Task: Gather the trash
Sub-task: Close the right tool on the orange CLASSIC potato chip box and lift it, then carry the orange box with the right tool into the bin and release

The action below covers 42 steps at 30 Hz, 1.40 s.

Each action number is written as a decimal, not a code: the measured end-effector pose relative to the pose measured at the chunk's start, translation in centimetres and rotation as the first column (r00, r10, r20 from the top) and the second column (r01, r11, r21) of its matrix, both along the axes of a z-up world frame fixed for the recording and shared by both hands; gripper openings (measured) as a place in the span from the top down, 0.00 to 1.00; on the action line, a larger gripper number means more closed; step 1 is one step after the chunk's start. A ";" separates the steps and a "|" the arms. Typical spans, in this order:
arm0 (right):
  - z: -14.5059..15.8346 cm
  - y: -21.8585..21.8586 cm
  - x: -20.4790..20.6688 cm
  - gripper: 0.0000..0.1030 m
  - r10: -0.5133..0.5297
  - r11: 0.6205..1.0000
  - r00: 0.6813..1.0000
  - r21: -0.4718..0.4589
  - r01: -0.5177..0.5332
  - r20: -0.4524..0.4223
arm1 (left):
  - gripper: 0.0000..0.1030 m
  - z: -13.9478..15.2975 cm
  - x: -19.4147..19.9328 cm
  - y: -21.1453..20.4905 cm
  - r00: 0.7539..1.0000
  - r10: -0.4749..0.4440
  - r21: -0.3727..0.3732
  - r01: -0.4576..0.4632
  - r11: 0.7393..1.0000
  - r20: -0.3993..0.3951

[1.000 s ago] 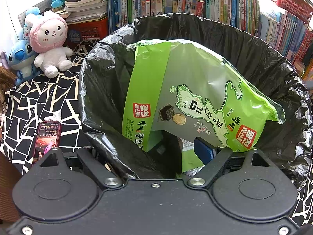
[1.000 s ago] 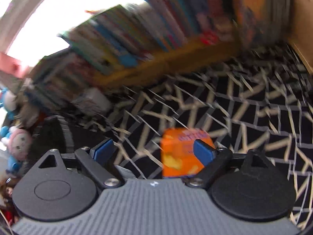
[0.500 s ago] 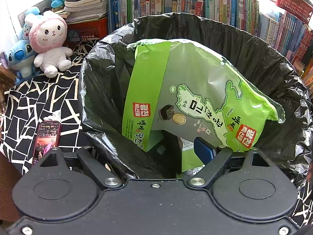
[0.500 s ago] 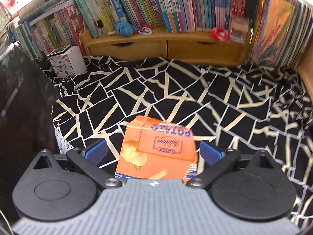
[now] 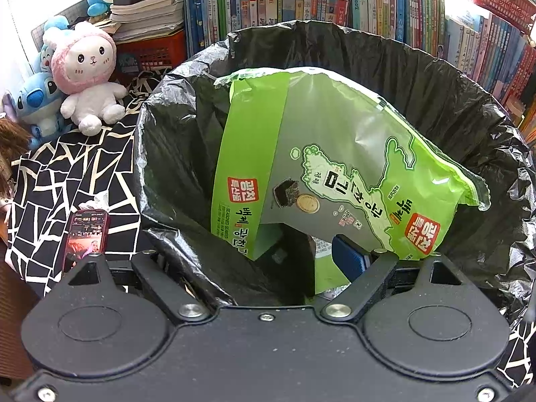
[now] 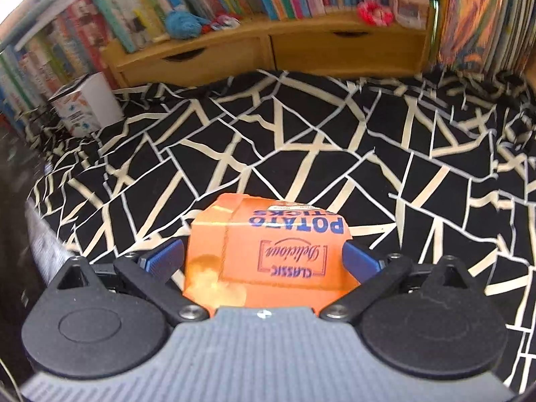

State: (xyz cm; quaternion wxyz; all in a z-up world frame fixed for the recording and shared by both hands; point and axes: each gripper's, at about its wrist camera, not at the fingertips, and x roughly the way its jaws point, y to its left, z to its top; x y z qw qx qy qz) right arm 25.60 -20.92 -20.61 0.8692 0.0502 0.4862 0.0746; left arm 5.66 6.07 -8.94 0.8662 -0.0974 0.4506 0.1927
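Observation:
A bin lined with a black bag point(image 5: 335, 33) fills the left wrist view, and a large green seaweed packet point(image 5: 335, 127) leans inside it. My left gripper point(image 5: 248, 261) straddles the liner's near edge with its jaws wide. Its right pad point(image 5: 348, 258) stands free inside the bin, while the bag hides the left pad. In the right wrist view an orange potato-sticks box point(image 6: 268, 251) lies on the black-and-white cloth point(image 6: 301, 134). My right gripper point(image 6: 261, 256) is open around the box, one blue pad on each side.
A phone point(image 5: 85, 234) lies on the cloth left of the bin, with plush toys point(image 5: 87, 77) behind it. Books line the back. A white carton point(image 6: 83, 104) and a wooden drawer unit point(image 6: 268, 47) stand beyond the orange box. A dark bulk point(image 6: 13, 201) sits at the left edge.
The right gripper has come down over the orange box and its jaws have widened, so the box now sits between the fingers. The left wrist view is unchanged.

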 end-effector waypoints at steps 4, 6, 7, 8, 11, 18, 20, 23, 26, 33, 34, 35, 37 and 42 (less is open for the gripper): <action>-0.6 -0.3 1.6 0.00 0.006 1.000 1.000 0.003 -0.006 -0.022 | 0.16 0.0 0.0 0.0 1.000 0.001 0.001 -0.001 1.000 -0.002; -0.9 -0.2 2.2 0.00 0.022 1.000 0.999 -0.010 -0.022 -0.031 | 0.16 0.0 0.0 0.0 1.000 0.002 0.001 -0.002 1.000 -0.002; -1.1 -0.1 2.4 0.00 0.023 1.000 0.999 -0.020 -0.024 -0.039 | 0.16 0.1 0.0 0.0 1.000 0.003 0.001 -0.003 1.000 -0.002; -1.3 -0.1 2.6 0.00 0.025 0.999 0.998 -0.038 -0.027 -0.052 | 0.16 0.0 0.0 0.0 1.000 0.003 0.001 -0.003 1.000 -0.002; -2.4 -0.4 3.3 0.00 0.013 0.998 0.996 -0.062 -0.019 -0.091 | 0.16 0.1 0.0 0.1 1.000 0.003 0.000 -0.003 1.000 -0.003; -1.6 -2.1 3.0 0.06 -0.015 0.999 0.996 0.044 0.019 -0.086 | 0.16 0.0 -0.1 0.2 1.000 0.004 -0.003 -0.004 1.000 0.001; -1.0 -2.9 2.8 0.13 -0.039 0.995 0.996 0.090 0.047 -0.085 | 0.16 0.0 -0.1 0.2 1.000 0.003 -0.004 -0.003 1.000 0.003; 0.1 -4.0 2.3 0.26 -0.077 0.985 0.993 0.150 0.089 -0.085 | 0.16 0.0 -0.1 0.2 1.000 0.003 -0.005 -0.003 1.000 0.007; 1.3 -5.0 1.8 0.46 -0.103 0.972 0.992 0.205 0.117 -0.077 | 0.16 0.0 -0.1 0.2 1.000 0.003 -0.005 -0.003 1.000 0.009; 4.6 -6.2 0.5 0.79 -0.133 0.961 0.991 0.242 0.136 -0.031 | 0.16 0.0 -0.3 0.2 1.000 0.008 -0.006 -0.008 1.000 0.017; 4.8 -6.4 0.3 0.79 -0.140 0.956 0.990 0.255 0.143 -0.029 | 0.16 0.1 -0.3 0.2 1.000 0.009 -0.005 -0.009 1.000 0.018; 5.1 -6.6 0.0 0.79 -0.149 0.952 0.988 0.267 0.151 -0.028 | 0.16 0.1 -0.3 0.2 1.000 0.010 -0.006 -0.010 1.000 0.019; 5.8 -7.0 -0.5 0.79 -0.162 0.942 0.986 0.294 0.161 -0.021 | 0.16 0.1 -0.3 0.2 1.000 0.011 -0.007 -0.011 1.000 0.021; 8.1 -7.4 -2.0 0.79 -0.169 0.925 0.985 0.347 0.154 0.014 | 0.16 0.1 -0.4 0.3 1.000 0.015 -0.014 -0.015 1.000 0.026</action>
